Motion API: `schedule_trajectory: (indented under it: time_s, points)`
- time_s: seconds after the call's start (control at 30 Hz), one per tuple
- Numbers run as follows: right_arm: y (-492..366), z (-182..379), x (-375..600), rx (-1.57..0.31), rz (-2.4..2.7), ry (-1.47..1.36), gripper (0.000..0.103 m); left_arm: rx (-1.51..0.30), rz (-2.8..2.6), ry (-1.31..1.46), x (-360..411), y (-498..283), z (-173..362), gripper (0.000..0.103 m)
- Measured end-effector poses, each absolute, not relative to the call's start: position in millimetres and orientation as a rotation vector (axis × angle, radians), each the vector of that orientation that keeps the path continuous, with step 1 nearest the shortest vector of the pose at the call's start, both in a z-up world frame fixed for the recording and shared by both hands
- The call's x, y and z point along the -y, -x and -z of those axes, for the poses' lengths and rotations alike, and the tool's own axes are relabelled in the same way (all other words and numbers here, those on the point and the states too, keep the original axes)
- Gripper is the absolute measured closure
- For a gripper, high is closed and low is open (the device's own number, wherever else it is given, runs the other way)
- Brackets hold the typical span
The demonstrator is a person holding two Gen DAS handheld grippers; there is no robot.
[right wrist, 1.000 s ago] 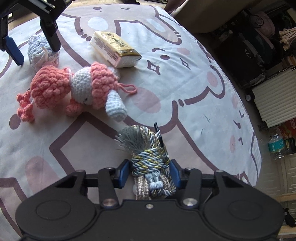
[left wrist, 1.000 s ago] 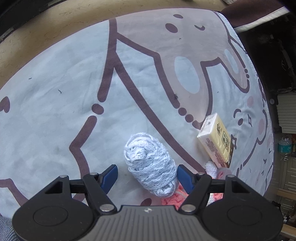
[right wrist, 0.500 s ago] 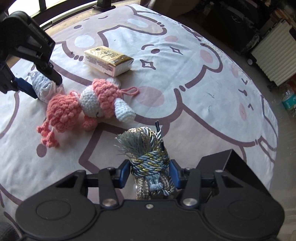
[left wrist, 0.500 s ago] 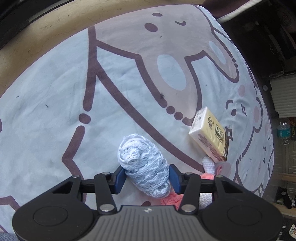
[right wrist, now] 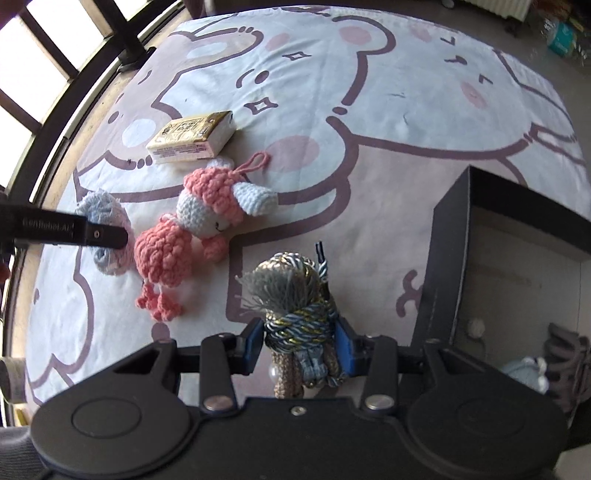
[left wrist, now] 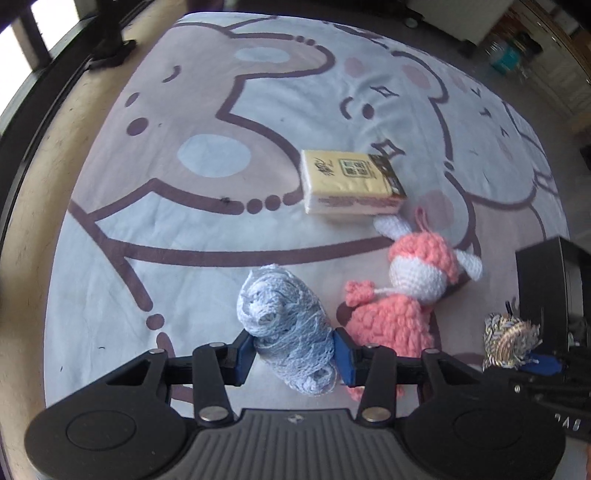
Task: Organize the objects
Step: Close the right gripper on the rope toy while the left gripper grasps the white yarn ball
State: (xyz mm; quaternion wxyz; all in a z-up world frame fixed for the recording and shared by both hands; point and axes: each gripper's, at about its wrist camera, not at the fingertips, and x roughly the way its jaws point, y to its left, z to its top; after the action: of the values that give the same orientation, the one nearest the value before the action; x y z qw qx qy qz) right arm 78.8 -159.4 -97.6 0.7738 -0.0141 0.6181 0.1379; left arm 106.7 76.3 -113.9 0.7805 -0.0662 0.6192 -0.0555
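My left gripper (left wrist: 293, 352) is shut on a pale blue yarn ball (left wrist: 286, 328), held just above the cartoon-print cloth (left wrist: 184, 229); the ball also shows in the right wrist view (right wrist: 105, 229). My right gripper (right wrist: 299, 345) is shut on a grey, blue and gold tasselled cord bundle (right wrist: 295, 295), which also shows in the left wrist view (left wrist: 508, 341). A pink and white crochet doll (right wrist: 195, 229) lies between the two grippers. A yellow tissue pack (right wrist: 192, 138) lies beyond the doll. An open black box (right wrist: 509, 280) stands right of my right gripper.
The box holds a pale blue item (right wrist: 526, 373) and a dark strap-like item (right wrist: 569, 354). A wooden table rim (left wrist: 33, 192) runs along the left. A dark window frame (right wrist: 122, 37) stands at the far left. A white radiator (right wrist: 506, 9) sits beyond the table.
My left gripper closed on the yarn ball and swung right. My right gripper carried the cord bundle right, bringing the black box into view.
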Motion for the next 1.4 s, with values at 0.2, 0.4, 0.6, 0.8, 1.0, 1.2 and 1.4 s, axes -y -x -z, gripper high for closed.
schedule_trajectory:
  time_s: [0.2,0.4,0.6,0.8,1.0,1.2,1.4]
  points:
    - [-76,105,167,-1.435,-0.217,-0.123,0.06,-1.339,0.282,-0.083,-61,-89,106,0.057]
    - [-73,106,159,-1.409,-0.235,-0.132,0.052,-1.393,0.32,-0.205,-49,-81,123,0.055]
    - [-74,101,156,-1.379,-0.237,-0.093,0.043,-1.399,0.294,-0.172,-48,-85,125,0.053]
    - [-72,109,152,-1.398,-0.271,-0.083,0.047,-1.444,0.236,-0.048,-56,-89,130,0.053]
    - [-71,118,150,-1.419,-0.267,-0.07,0.058,-1.471,0.163,0.048,-59,-90,134,0.054]
    - [-68,117,151,-1.406,-0.274,-0.078,0.061,-1.46,0.107,0.202,-71,-92,130,0.053]
    - [-68,116,152,-1.407,-0.273,-0.081,0.061,-1.443,0.04,0.364,-83,-93,131,0.053]
